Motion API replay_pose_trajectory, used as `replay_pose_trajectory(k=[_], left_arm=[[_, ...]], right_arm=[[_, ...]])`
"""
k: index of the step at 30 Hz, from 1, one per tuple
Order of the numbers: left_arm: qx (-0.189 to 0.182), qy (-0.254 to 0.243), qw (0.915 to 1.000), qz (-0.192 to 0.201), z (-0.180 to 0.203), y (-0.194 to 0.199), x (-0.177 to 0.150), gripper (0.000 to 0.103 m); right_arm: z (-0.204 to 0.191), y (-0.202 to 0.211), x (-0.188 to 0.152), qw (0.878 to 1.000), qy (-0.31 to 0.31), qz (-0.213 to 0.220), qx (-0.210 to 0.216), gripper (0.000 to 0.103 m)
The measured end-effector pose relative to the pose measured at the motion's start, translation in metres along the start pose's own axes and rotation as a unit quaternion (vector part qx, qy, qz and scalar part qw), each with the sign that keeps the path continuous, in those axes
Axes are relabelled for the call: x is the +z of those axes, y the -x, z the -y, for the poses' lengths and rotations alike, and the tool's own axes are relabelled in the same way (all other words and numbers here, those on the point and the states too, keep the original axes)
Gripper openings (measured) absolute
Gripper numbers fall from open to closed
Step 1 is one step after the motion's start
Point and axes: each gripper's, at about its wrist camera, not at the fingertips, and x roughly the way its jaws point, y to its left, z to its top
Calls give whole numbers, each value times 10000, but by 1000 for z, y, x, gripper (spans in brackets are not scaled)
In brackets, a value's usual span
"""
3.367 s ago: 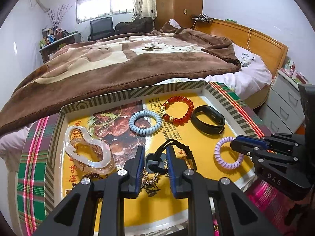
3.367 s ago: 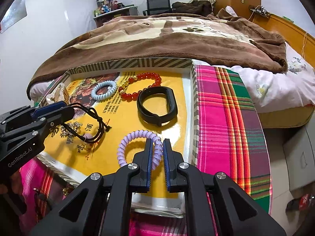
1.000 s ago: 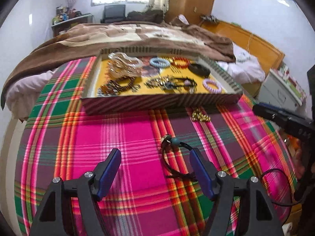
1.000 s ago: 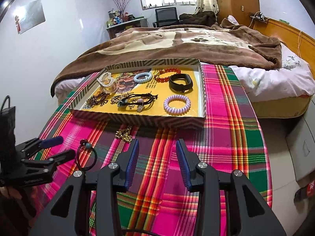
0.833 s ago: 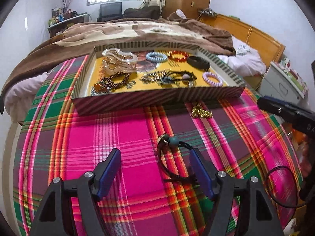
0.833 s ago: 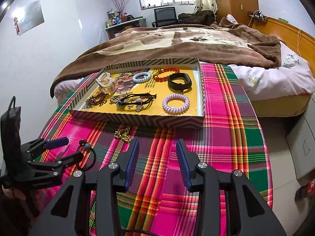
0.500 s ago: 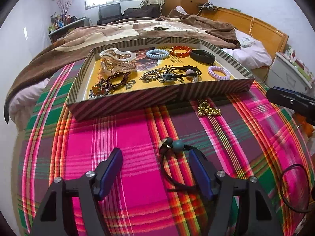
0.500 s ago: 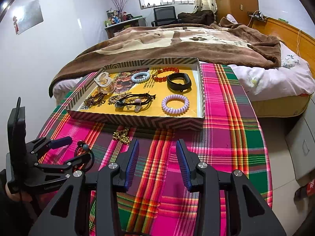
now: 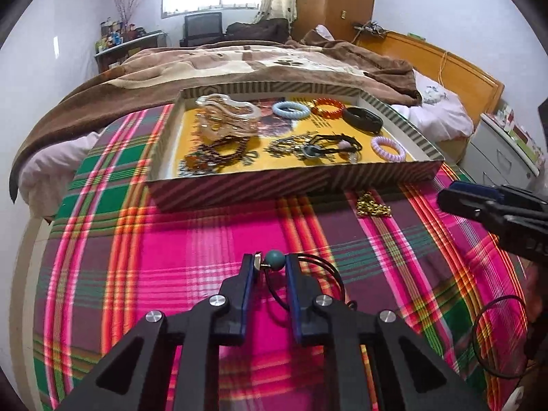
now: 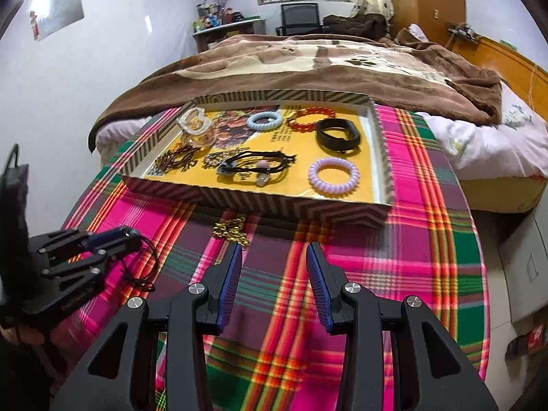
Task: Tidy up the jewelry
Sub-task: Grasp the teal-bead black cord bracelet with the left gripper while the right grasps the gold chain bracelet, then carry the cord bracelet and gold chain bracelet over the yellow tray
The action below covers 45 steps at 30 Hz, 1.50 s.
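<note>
Left wrist view: left gripper clamped on the black cord bracelet at its teal bead, on the plaid tablecloth. Right gripper half spread, empty, just short of the gold chain. Beyond, the jewelry tray.

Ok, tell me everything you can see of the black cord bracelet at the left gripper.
The cord bracelet is a thin black cord loop carrying a round teal bead and a small metal piece beside it. It lies on the plaid cloth, outside the tray. The left gripper is shut on its bead end; the loop trails right of the fingers, partly hidden behind them.
</note>
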Motion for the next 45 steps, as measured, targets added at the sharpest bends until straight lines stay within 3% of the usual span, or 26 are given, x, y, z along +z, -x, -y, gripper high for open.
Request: replay_pose_trajectory(k=[8, 16, 32, 37, 45], left_arm=[[122, 306, 9992, 226, -31, 23, -6, 18], [202, 536, 9982, 190, -56, 26, -12, 18], [91, 590, 9981, 149, -59, 21, -13, 18], [96, 581, 9981, 154, -58, 21, -13, 18], [92, 565, 9982, 150, -55, 22, -12, 19]], right_arm=[[-25, -30, 5, 9993, 233, -232, 157, 40], [-44, -56, 10, 9981, 438, -408, 130, 40], [-51, -66, 12, 9980, 532, -314, -138, 39], [-48, -64, 10, 9982, 490, -267, -201, 22], [-45, -62, 9, 9984, 475, -236, -180, 18]])
